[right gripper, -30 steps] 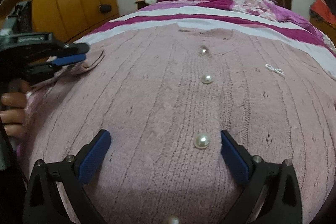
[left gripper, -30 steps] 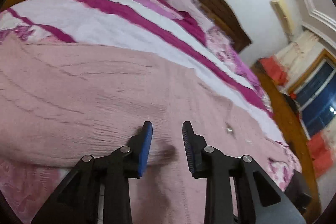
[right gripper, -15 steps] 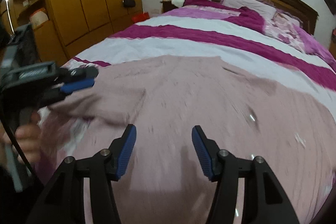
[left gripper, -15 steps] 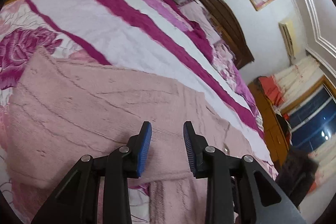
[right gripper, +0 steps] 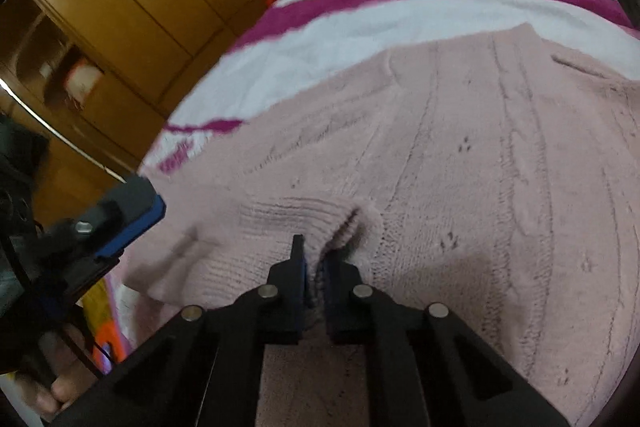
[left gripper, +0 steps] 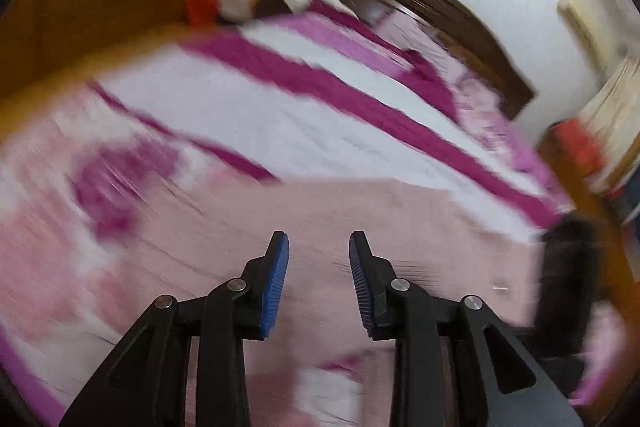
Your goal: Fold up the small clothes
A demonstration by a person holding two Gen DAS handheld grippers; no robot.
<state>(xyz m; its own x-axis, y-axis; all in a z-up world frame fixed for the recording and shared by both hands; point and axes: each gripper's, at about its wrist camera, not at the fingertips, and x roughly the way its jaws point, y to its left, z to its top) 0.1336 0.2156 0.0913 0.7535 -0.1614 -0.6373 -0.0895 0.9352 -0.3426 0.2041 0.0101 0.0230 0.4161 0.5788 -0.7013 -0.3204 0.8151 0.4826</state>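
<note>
Pink cardigan (right gripper: 460, 155) lies on bed (right gripper: 400, 15), right tool (right gripper: 314, 269) pinching it.

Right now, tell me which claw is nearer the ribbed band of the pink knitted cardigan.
Right. The right claw is clamped on the ribbed band of the pink knitted cardigan; the left claw is off to one side, clear of it.

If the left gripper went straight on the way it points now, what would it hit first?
Most likely the pink sweater spread on the bed, just beyond the left gripper. Nothing else shows in that line, though the blur leaves the depth uncertain.
</note>
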